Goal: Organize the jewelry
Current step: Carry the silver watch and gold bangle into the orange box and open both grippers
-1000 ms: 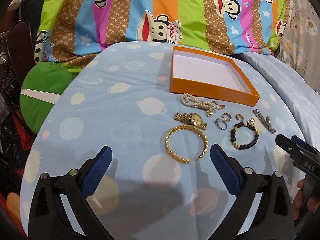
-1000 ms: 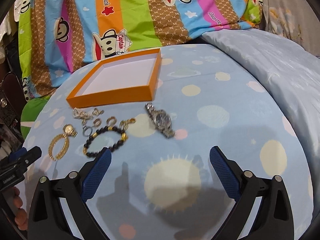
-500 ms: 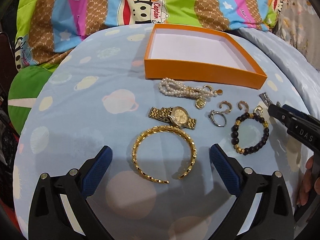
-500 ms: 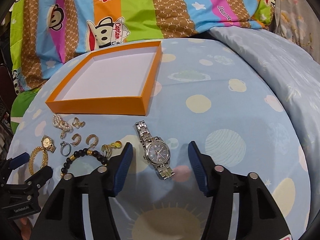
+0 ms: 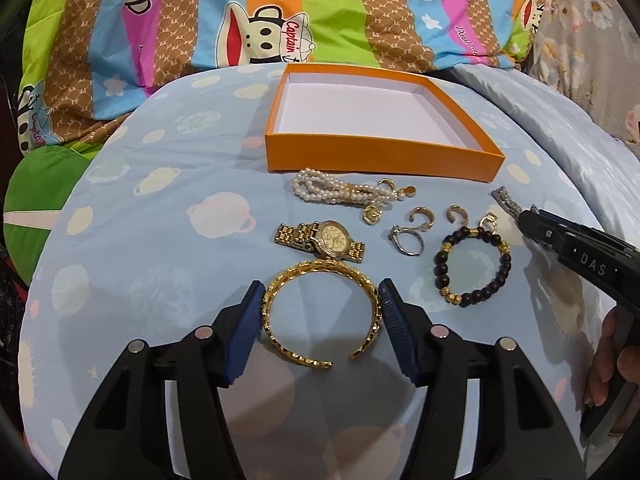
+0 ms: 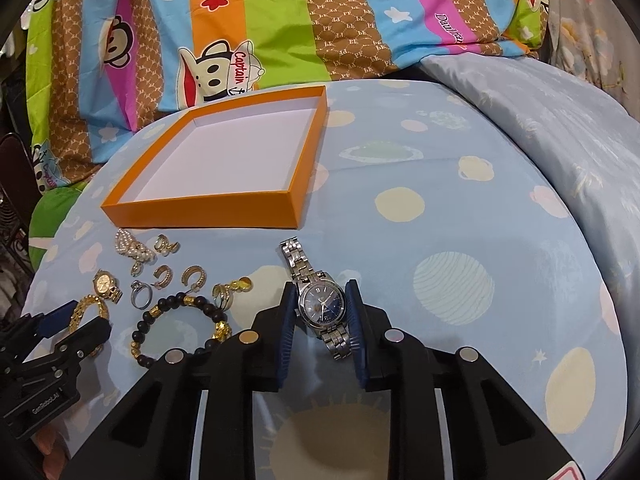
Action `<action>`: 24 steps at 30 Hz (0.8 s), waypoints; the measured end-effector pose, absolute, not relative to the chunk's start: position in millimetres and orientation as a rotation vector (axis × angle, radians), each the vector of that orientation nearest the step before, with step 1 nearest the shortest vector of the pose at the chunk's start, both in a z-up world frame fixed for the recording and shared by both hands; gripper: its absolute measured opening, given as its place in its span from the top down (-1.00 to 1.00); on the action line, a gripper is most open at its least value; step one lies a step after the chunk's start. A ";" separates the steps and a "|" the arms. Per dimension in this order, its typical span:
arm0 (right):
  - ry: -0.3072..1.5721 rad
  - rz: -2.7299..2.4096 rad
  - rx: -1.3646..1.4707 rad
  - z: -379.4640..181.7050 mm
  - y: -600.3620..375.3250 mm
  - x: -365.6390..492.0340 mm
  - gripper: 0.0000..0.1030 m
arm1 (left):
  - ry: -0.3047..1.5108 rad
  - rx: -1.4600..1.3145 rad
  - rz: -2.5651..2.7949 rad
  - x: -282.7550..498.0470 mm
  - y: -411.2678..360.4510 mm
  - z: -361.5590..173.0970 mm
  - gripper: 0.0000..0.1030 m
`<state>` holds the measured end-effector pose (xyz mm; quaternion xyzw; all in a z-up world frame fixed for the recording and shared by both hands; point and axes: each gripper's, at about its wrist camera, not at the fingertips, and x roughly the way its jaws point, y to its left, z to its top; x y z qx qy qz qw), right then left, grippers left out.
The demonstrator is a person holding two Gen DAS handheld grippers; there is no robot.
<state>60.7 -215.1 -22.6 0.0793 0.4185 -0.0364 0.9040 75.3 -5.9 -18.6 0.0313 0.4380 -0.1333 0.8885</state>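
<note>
Counts: 1 orange box (image 5: 384, 158); 2 watches, gold (image 5: 322, 237) and silver with blue dial (image 6: 318, 300); 1 gold bangle (image 5: 320, 312); 1 black bead bracelet (image 5: 472, 266); 1 pearl bracelet (image 5: 340, 192); 1 silver ring (image 5: 408, 240); 2 gold hoop earrings (image 5: 420, 216).

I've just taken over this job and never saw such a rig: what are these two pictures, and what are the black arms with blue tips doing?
No robot here: a person holds a two-finger tool in each hand, and each picture comes from a fisheye camera on one tool, looking forward along it. On the blue planet-print sheet lie an empty orange box, a pearl bracelet, a gold watch, hoop earrings, a ring and a dark bead bracelet. The left tool has just been closing, blue pads against the gold bangle; the right tool likewise, on the silver watch.
</note>
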 end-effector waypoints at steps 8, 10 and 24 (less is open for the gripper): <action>0.822 -0.049 0.179 -4.4 -209.7 43.0 0.55 | 0.875 0.037 -0.303 61.5 3.5 -1.3 -0.09; 0.797 -0.040 0.167 9.0 -207.4 39.7 0.55 | 0.855 0.036 -0.305 59.0 6.2 9.5 -0.09; 0.638 0.036 0.105 93.3 -206.0 134.2 0.56 | 0.673 0.112 -0.335 159.9 -19.0 94.5 -0.10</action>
